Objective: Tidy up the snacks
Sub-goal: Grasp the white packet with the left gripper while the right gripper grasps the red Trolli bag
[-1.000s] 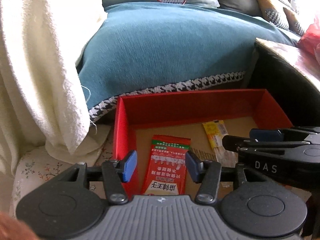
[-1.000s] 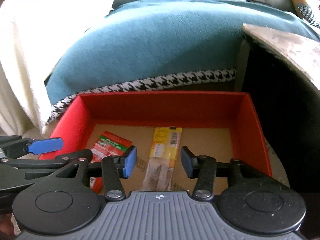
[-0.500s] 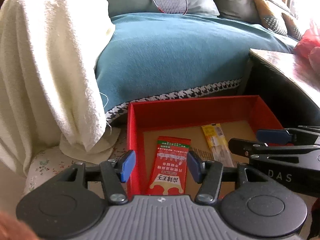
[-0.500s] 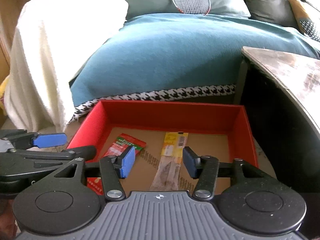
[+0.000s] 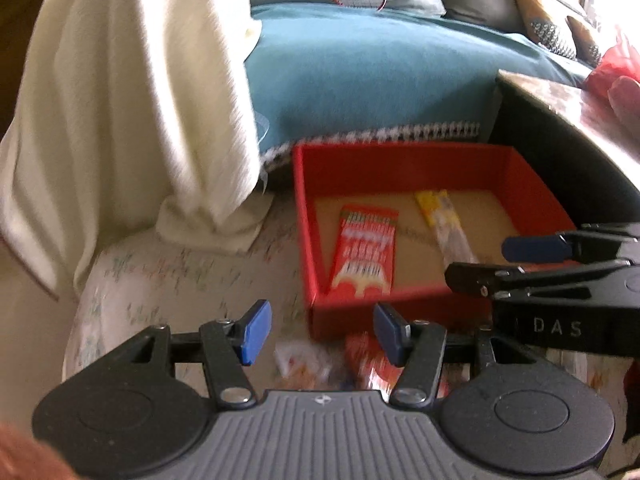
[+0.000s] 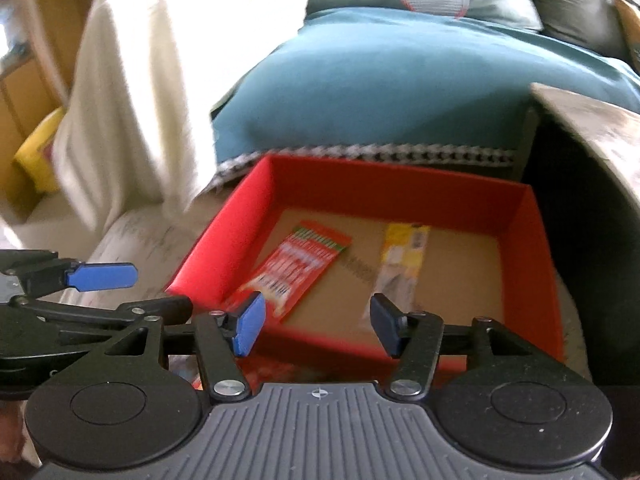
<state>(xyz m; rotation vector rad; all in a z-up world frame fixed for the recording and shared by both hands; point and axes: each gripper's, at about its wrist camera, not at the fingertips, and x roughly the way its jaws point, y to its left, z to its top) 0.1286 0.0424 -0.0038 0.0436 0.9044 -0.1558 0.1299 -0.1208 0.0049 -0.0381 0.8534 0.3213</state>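
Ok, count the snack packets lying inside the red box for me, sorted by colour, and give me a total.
Red packet: 1
Yellow packet: 1
Total inside the red box: 2
Blurred packets also lie in front of the box, too smeared to count.

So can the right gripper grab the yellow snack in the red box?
Probably yes. The right gripper is open and empty, the yellow snack lies flat just beyond its fingers, and the red box has no lid.
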